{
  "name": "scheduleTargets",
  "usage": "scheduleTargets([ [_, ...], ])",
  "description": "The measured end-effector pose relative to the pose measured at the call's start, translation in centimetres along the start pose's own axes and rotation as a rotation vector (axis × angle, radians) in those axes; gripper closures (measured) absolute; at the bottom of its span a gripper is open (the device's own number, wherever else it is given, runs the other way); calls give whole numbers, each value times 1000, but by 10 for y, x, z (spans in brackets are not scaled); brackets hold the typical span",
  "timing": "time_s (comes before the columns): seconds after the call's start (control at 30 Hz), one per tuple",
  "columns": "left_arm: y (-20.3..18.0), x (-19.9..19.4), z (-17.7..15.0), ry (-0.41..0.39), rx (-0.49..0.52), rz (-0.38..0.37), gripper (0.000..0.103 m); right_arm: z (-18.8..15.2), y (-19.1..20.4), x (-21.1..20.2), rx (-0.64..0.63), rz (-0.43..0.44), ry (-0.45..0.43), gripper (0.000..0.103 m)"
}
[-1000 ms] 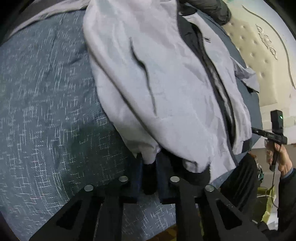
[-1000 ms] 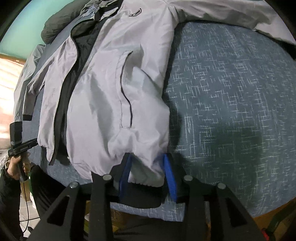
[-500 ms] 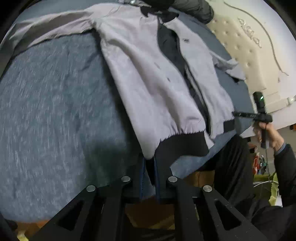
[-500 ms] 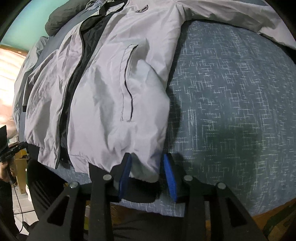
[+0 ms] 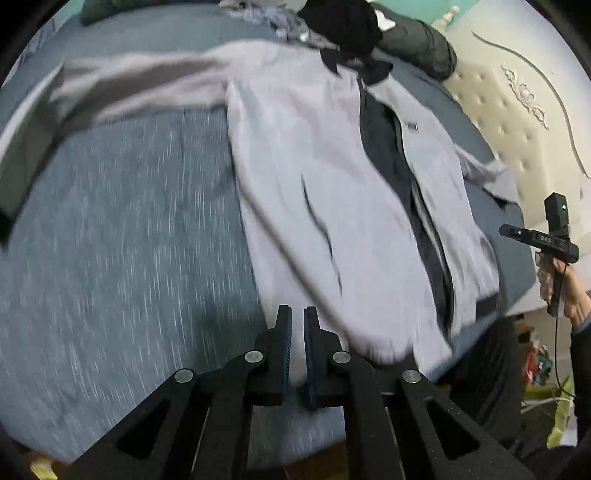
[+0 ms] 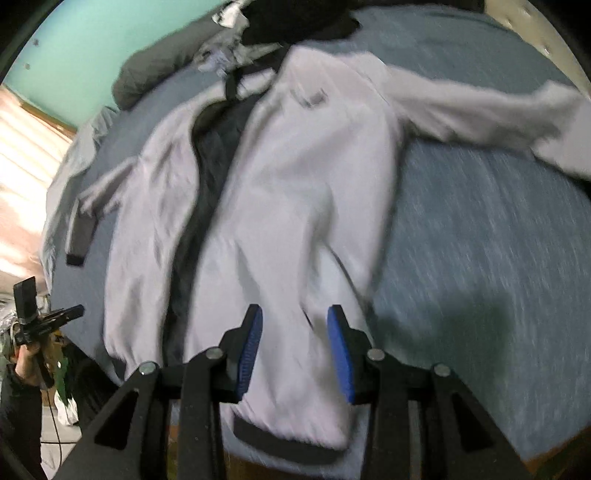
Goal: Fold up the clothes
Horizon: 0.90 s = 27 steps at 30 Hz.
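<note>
Blue-grey bedding with a pale fleck covers the bed (image 5: 122, 240), and a cream tufted headboard (image 5: 524, 122) rises at its far right corner, with a teal wall (image 6: 88, 48) behind the far edge. A light grey jacket (image 5: 332, 206) lies spread face-up on the bed, its front open on a dark lining, one sleeve stretched toward the left edge and the hem at the near edge. Dark clothes (image 5: 343, 22) and a dark pillow (image 6: 155, 74) are heaped at the far edge beyond its collar. The left claw (image 5: 297, 317) is nearly pressed together, with pale jacket cloth showing in the narrow gap. The right claw (image 6: 293, 314) stands part spread, the jacket's hem cloth lying between its blue pads (image 6: 251, 343); whether they press it is unclear. Both views are blurred.
</note>
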State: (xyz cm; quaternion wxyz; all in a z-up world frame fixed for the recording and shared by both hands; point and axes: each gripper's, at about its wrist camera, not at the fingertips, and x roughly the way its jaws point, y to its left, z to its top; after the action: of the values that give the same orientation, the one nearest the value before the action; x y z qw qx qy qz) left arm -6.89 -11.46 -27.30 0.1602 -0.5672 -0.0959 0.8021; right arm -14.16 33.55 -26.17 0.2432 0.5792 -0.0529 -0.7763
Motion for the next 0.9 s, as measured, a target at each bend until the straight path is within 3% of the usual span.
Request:
scheduleTargets([
  [0.17,2,12,45,-74,-21,-2,73,50,31,29,-64,47,-55,64],
  [0.5,10,67,114,-178,-114,-32,68,143,83,97,-126,55,-52,62],
  [0.9,26,92,130,-321,-113,-15,64,200,130,168,-193,90,-49,62],
])
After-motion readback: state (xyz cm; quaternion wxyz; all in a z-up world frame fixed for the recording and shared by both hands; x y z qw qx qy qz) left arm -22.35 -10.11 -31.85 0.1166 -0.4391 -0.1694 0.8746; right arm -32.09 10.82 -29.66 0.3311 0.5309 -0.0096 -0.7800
